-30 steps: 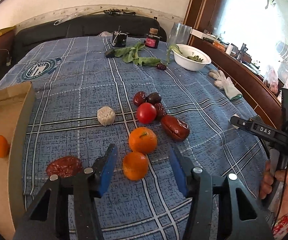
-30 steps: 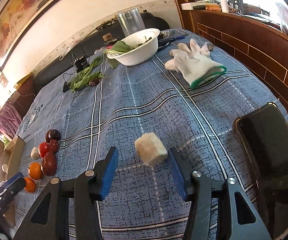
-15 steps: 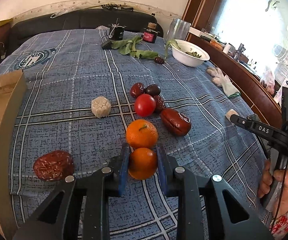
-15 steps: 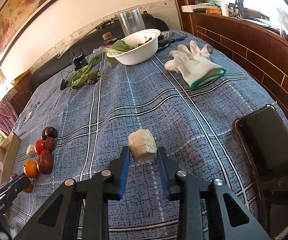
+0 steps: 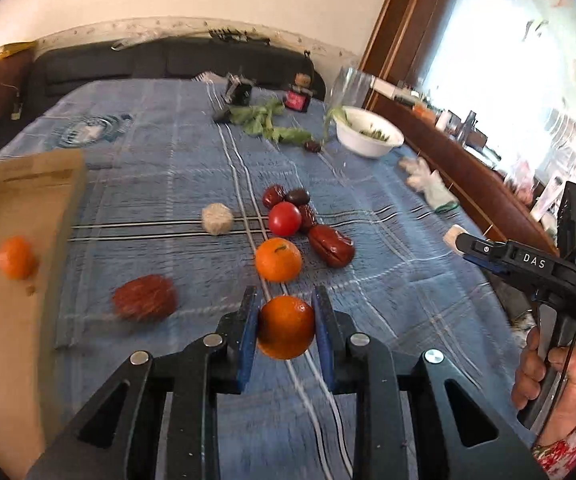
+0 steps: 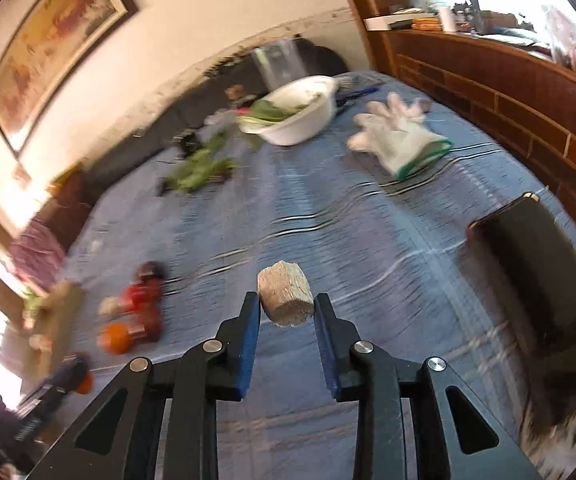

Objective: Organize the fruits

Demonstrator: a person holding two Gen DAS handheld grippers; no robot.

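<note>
The sorting looks to be at an early stage. The cardboard box [image 5: 12,216] at the left edge of the table [image 5: 160,168] holds one small orange [image 5: 16,258] and a pale bit that is mostly cut off at the picture's edge; nothing else shows inside it. The left gripper [image 5: 286,326] is clamped on an orange [image 5: 286,332], lifted clear of the cloth near the front edge. The right gripper [image 6: 286,314] pinches a pale fibrous chunk [image 6: 286,300], raised off the cloth toward the right edge. Left to sort near the table's middle: another orange [image 5: 278,260], a tomato [image 5: 285,219], several dark red dates [image 5: 331,245], a second pale chunk [image 5: 217,219] and a wrinkled red fruit [image 5: 145,298] just beside the box. The white bowl [image 5: 368,148] near the far right corner holds greens.
</note>
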